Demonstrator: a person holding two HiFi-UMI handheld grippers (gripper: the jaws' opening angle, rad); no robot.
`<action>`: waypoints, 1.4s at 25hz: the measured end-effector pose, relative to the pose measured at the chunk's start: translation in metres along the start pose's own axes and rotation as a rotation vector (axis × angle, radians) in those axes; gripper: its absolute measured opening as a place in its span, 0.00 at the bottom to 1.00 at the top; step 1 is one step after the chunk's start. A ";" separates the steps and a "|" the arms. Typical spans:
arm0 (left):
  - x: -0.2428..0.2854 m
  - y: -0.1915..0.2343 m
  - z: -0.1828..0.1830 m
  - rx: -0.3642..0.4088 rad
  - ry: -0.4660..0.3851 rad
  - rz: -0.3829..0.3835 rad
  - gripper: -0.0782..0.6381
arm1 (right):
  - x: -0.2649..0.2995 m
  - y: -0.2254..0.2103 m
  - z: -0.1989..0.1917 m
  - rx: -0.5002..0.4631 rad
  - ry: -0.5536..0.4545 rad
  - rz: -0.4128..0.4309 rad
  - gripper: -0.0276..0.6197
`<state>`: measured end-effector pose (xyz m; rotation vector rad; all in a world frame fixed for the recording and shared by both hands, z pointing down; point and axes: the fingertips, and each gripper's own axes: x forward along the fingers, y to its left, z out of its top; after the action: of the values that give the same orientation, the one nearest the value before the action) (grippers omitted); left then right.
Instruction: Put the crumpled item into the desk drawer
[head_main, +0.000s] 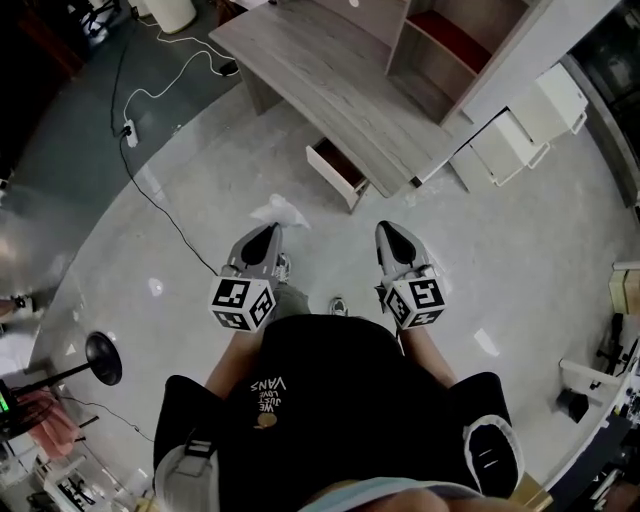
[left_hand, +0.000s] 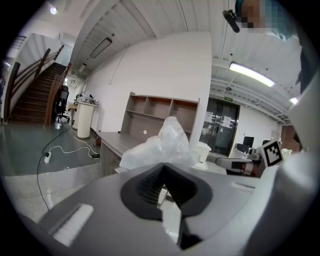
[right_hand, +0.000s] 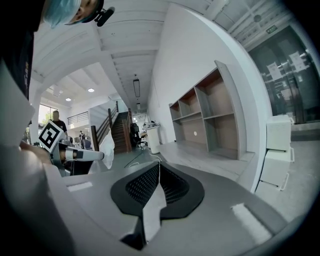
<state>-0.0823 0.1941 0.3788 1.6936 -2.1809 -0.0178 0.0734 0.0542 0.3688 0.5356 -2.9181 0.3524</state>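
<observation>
Crumpled item (head_main: 281, 212) is pinched by one edge in the left tool (head_main: 270, 232), so it could slip free or snag on the drawer (head_main: 335, 168) rim going in. It billows at that tool's 12 o'clock. The open drawer lies at 1 o'clock, under the tabletop (head_main: 330, 90). The right tool (head_main: 388, 232) is pressed together, empty.

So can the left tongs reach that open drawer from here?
Probably not yet: the left tongs, holding the crumpled plastic, hang short of the drawer. Only floor lies between, so a step forward should do.
</observation>
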 end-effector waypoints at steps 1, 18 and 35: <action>0.005 0.007 0.002 0.005 0.010 -0.013 0.18 | 0.006 0.001 0.001 0.004 -0.002 -0.017 0.05; 0.097 0.120 0.034 0.123 0.174 -0.333 0.18 | 0.100 0.029 -0.005 0.101 -0.051 -0.339 0.05; 0.194 0.105 -0.037 0.292 0.423 -0.507 0.18 | 0.119 -0.019 -0.100 0.157 0.075 -0.439 0.18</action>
<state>-0.2082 0.0492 0.4937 2.1353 -1.4645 0.4969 -0.0187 0.0236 0.4909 1.1296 -2.6142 0.5250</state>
